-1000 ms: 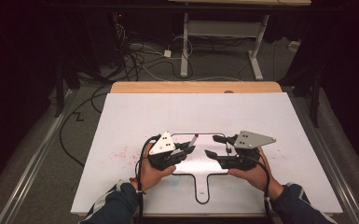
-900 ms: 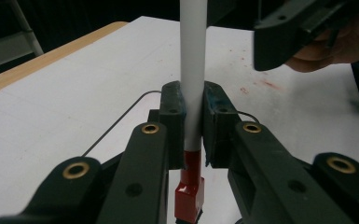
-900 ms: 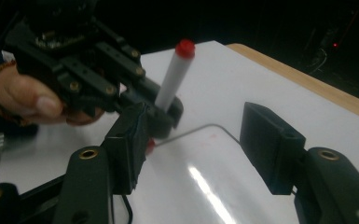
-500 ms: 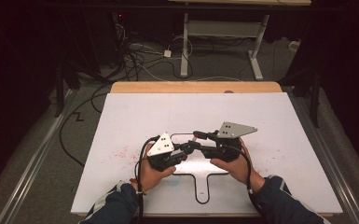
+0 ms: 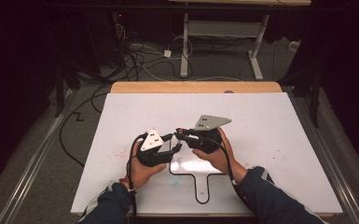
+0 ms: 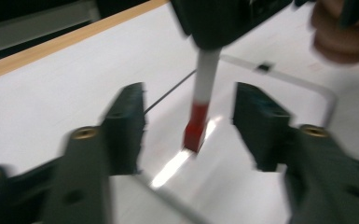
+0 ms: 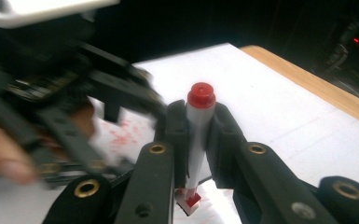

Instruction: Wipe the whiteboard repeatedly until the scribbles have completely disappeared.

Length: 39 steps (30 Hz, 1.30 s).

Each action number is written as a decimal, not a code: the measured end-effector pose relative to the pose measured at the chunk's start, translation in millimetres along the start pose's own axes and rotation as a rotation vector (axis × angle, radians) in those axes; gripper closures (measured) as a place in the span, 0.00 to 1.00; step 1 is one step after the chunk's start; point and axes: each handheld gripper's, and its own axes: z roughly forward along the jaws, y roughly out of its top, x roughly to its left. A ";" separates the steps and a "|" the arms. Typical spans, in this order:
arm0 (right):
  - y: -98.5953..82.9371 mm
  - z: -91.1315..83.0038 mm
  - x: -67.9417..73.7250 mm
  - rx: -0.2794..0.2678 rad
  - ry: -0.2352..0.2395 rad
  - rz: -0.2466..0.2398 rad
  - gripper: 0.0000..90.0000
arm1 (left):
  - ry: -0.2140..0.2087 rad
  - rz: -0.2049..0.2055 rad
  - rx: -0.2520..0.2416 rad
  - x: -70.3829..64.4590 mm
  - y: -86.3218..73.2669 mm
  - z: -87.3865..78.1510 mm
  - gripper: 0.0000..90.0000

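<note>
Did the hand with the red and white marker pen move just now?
Yes. The right gripper holding the red and white marker pen slid left over the small paddle-shaped whiteboard, closing on the left gripper.

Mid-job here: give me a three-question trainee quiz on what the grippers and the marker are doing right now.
1. True or false: the right gripper is shut on the red marker.
2. Multiple choice: the left gripper is A) shut on the marker, B) open, with the marker's red end between its jaws, C) lying on the floor.
3. Fill in: the marker's lower end points down at the small ____ with the black-outlined handle.

Key: 1 true; 2 B; 3 whiteboard.
</note>
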 end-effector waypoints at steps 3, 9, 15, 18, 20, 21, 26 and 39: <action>0.9 15.8 -4.9 0.055 -0.020 -0.010 0.90 | 0.083 0.071 0.014 0.1 -12.7 -15.9 0.34; -2.1 38.8 -12.4 0.103 -0.054 -0.034 0.90 | 0.120 0.111 0.079 -12.7 -32.5 -39.4 0.27; -2.6 53.6 -26.7 0.095 -0.117 -0.010 0.91 | 0.086 0.116 0.077 -26.2 -42.2 -59.0 0.27; -5.4 55.2 -33.5 0.072 -0.117 0.027 0.91 | 0.090 0.110 0.082 -23.6 -45.6 -61.5 0.26; -6.0 52.8 -33.9 0.076 -0.114 0.048 0.91 | 0.095 0.099 0.095 -20.7 -47.8 -59.2 0.26; -6.6 51.2 -33.2 0.073 -0.087 0.061 0.91 | 0.098 0.096 0.094 -19.1 -48.1 -58.1 0.26; -7.0 41.4 -14.5 0.102 -0.020 0.023 0.91 | 0.098 0.096 0.100 -18.7 -46.6 -57.6 0.26; -9.8 39.3 -28.9 0.096 -0.083 0.060 0.91 | 0.084 0.089 0.111 -17.7 -48.1 -55.2 0.26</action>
